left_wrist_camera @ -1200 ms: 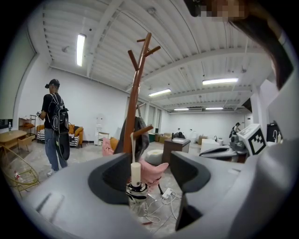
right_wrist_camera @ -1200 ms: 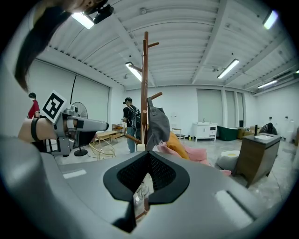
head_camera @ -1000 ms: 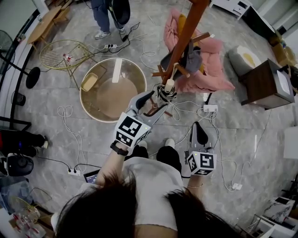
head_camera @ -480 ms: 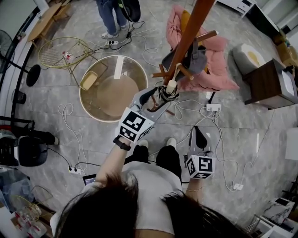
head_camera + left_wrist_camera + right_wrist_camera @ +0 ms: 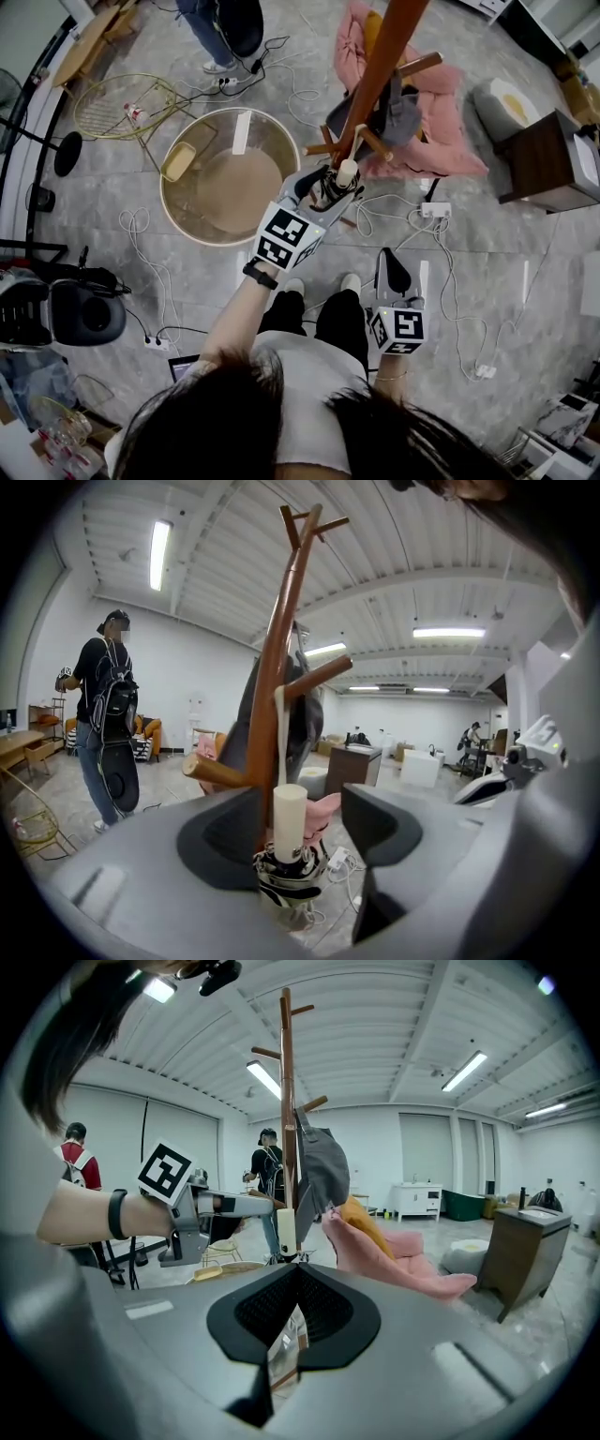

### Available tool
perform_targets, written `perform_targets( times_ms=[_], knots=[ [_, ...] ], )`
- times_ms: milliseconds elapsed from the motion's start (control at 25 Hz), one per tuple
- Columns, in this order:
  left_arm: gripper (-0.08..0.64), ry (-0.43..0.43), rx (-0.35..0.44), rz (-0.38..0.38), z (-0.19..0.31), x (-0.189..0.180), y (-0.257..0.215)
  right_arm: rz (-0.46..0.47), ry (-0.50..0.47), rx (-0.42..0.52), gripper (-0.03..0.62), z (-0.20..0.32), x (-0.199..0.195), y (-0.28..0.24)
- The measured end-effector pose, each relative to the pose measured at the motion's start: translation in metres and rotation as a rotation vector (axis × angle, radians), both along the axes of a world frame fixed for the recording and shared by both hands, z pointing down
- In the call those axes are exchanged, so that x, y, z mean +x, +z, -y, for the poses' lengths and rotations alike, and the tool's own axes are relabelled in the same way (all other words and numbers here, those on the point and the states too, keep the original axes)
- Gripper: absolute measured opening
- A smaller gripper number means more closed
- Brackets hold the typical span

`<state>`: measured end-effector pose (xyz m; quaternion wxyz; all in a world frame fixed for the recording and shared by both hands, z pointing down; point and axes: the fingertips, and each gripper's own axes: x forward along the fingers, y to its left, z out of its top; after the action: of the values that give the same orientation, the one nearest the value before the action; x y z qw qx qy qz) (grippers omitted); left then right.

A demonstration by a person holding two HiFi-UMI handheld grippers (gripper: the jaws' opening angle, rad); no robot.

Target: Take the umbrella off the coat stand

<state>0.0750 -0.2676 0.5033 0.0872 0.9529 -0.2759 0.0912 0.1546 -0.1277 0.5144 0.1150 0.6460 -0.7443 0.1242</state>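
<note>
Nearest, low beside the person's legs: the right gripper (image 5: 296,1269), jaws pressed together with nothing between them.

Further out, on an outstretched arm: the left gripper (image 5: 302,822), jaws spread wide to either side of the cream handle (image 5: 289,810) of the umbrella (image 5: 286,878). Not clamped, with a gap plain on the right-hand side. Folded into a black-and-white bundle, handle uppermost, hanging just beside the pole of the coat stand (image 5: 380,70). Tethered by a pale strap (image 5: 278,728) running up from the handle along the pole.

Close behind, crowding the same pole: short wooden pegs (image 5: 419,66) jutting out at several heights, and a grey garment (image 5: 401,108) draped over one of them. Beyond that, a pink armchair (image 5: 441,141) right up against the stand's far side.

To the left of the stand, a round glass-topped table (image 5: 234,192); past it, a gold wire chair (image 5: 117,103). Under and around the stand's foot, loose white cables (image 5: 375,220) and a power strip (image 5: 433,210). Off to the right, a dark wooden cabinet (image 5: 548,159).

Underfoot, grey marble-look floor tiles (image 5: 187,272). At the far side, another person (image 5: 108,728) standing with a backpack. Overhead, a white ribbed ceiling with strip lights (image 5: 159,550); white walls around an open, studio-like room.
</note>
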Motion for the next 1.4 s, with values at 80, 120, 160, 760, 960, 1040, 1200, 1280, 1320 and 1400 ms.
perform_targets(
  times_ms=[80, 120, 160, 760, 960, 1040, 1200, 1280, 1320, 1400],
  knots=[
    [0.287, 0.007, -0.002, 0.01, 0.005, 0.004, 0.006, 0.007, 0.008, 0.001, 0.003, 0.001, 0.001, 0.001],
    [0.287, 0.012, -0.001, 0.013, 0.007, 0.006, 0.009, 0.009, 0.011, 0.002, 0.003, 0.001, 0.002, 0.001],
    [0.287, 0.016, 0.0, 0.014, 0.009, 0.007, 0.011, 0.011, 0.014, 0.002, 0.003, 0.001, 0.002, 0.002],
    [0.287, 0.062, -0.017, 0.049, 0.026, 0.033, 0.036, 0.049, 0.024, -0.03, 0.003, -0.001, -0.001, 0.018],
    [0.286, 0.085, -0.03, 0.054, 0.028, 0.041, 0.043, 0.05, 0.03, -0.04, 0.003, -0.003, 0.0, 0.022],
    [0.285, 0.097, -0.04, 0.063, 0.027, 0.042, 0.047, 0.05, 0.034, -0.044, 0.003, -0.003, 0.001, 0.023],
    [0.277, 0.104, -0.051, 0.079, 0.026, 0.043, 0.054, 0.049, 0.036, -0.052, 0.003, 0.0, 0.003, 0.026],
    [0.248, 0.089, -0.052, 0.079, 0.028, 0.042, 0.056, 0.047, 0.035, -0.055, 0.003, 0.0, 0.003, 0.028],
    [0.232, 0.083, -0.052, 0.078, 0.029, 0.041, 0.056, 0.046, 0.035, -0.055, 0.003, 0.0, 0.003, 0.029],
    [0.182, 0.074, -0.049, 0.079, 0.031, 0.04, 0.057, 0.048, 0.036, -0.054, 0.003, 0.0, 0.003, 0.029]
  ],
)
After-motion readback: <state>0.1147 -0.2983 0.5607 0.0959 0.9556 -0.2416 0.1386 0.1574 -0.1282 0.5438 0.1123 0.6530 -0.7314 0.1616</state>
